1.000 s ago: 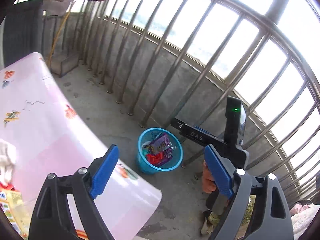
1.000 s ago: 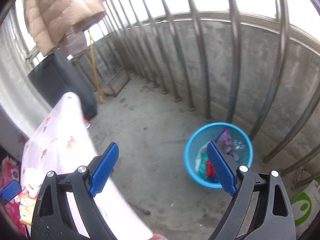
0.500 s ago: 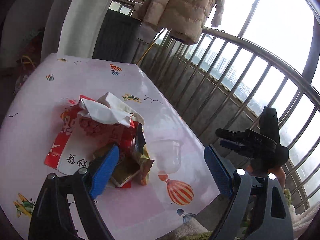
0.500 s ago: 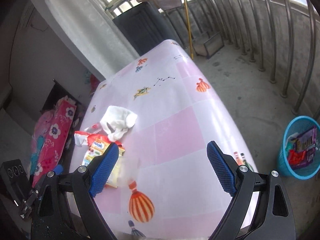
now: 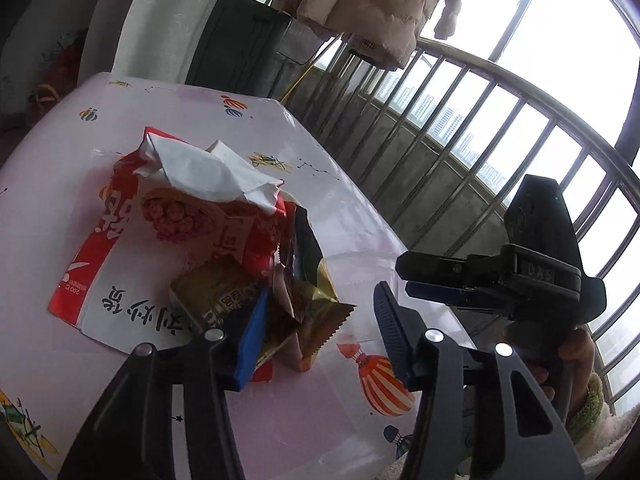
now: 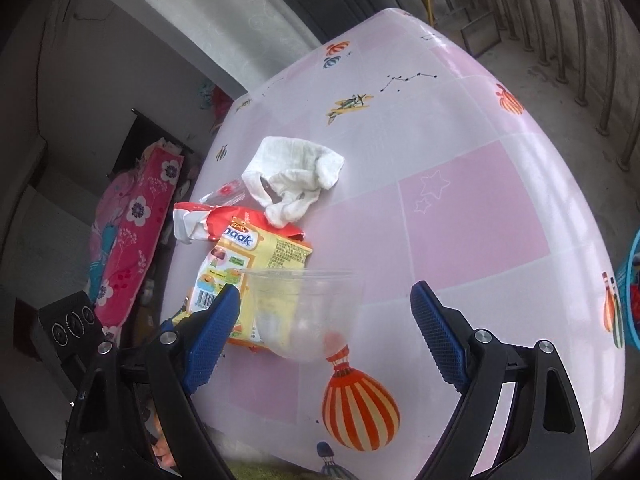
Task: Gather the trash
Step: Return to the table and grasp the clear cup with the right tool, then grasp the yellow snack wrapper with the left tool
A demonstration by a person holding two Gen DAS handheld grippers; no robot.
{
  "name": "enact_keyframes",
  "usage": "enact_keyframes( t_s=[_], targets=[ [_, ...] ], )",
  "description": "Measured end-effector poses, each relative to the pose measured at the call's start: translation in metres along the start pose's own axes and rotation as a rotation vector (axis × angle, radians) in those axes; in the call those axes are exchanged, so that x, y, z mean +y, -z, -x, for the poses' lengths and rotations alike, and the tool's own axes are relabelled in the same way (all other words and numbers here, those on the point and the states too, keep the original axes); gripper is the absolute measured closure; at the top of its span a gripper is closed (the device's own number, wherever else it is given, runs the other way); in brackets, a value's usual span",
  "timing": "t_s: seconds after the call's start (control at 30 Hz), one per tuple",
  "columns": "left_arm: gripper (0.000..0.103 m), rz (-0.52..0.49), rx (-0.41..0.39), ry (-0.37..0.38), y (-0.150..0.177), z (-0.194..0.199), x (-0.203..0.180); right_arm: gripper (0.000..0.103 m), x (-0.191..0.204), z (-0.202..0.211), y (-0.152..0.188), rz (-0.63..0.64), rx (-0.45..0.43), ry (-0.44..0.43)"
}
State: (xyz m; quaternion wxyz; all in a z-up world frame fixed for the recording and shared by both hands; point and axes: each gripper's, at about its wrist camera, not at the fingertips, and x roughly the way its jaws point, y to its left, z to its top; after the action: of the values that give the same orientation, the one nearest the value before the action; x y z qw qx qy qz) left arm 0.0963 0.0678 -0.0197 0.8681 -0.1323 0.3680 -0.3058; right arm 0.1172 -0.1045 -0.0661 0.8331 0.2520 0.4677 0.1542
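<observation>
A pile of trash lies on the pink tablecloth [image 5: 52,184]: a red and white snack bag [image 5: 116,248], a crumpled white tissue [image 5: 208,172] on top of it, and a gold wrapper [image 5: 308,312] at the near end. My left gripper [image 5: 320,332] straddles the gold wrapper. Its jaws are closing, with a gap still showing between pads and wrapper. A clear plastic cup [image 6: 304,312] stands upright between the wide open jaws of my right gripper [image 6: 326,338], nearer the left pad. The right gripper [image 5: 404,278] also shows from the side beside the cup [image 5: 360,276].
A blue basket [image 6: 632,292] with trash in it sits on the floor past the table's right edge. A steel railing [image 5: 480,128] runs behind the table, with a beige padded jacket [image 5: 384,4] hanging above. A hand [image 5: 572,356] holds the right gripper. A floral cushion [image 6: 132,232] lies left of the table.
Both views have swung from the blue basket on the floor to the table. The left jaws have narrowed over the gold wrapper. The right gripper has come down around the clear cup.
</observation>
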Motion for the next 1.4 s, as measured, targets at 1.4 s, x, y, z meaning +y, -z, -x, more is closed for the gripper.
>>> enact_keyframes(
  t_s=[1.4],
  targets=[
    [0.092, -0.022, -0.028, 0.018, 0.002, -0.003, -0.018, 0.036, -0.029, 0.024, -0.001, -0.070, -0.048, -0.003]
  ],
)
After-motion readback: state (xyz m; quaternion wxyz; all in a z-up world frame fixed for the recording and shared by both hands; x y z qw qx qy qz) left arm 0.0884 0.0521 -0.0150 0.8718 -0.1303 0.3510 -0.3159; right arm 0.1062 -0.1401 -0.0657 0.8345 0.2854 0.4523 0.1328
